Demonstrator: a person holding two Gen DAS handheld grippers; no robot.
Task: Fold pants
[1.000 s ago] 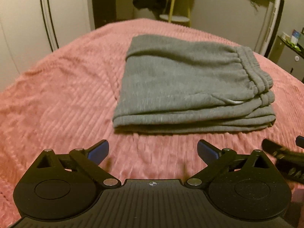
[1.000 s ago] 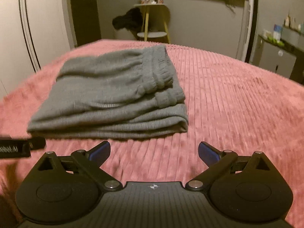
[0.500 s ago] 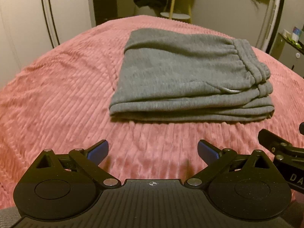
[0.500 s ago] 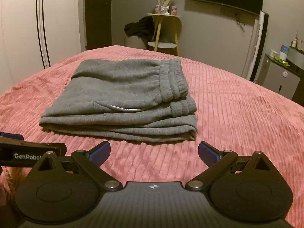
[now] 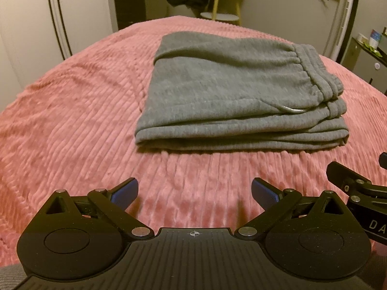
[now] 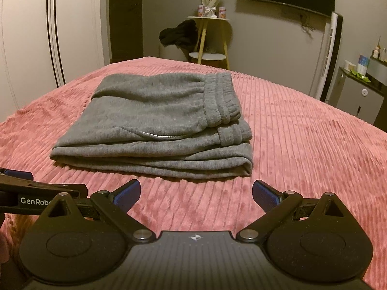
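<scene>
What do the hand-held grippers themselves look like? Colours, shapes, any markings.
Both look alike. The left hand-held gripper and right hand-held gripper are matte black with blue finger pads, angular linkage arms with silver pivot pins, two round discs and a ribbed body bearing a small crosshair mark. White lettering on the side reads "GenRob" before it is cut off. No cables or sleeves visible.

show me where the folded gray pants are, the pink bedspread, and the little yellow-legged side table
folded gray pants (image 6: 154, 130): right wrist view, top layer's middle.
pink bedspread (image 6: 314, 149): right wrist view, bare ribbed area right of the pants.
yellow-legged side table (image 6: 208, 18): right wrist view, front edge of its top.
</scene>
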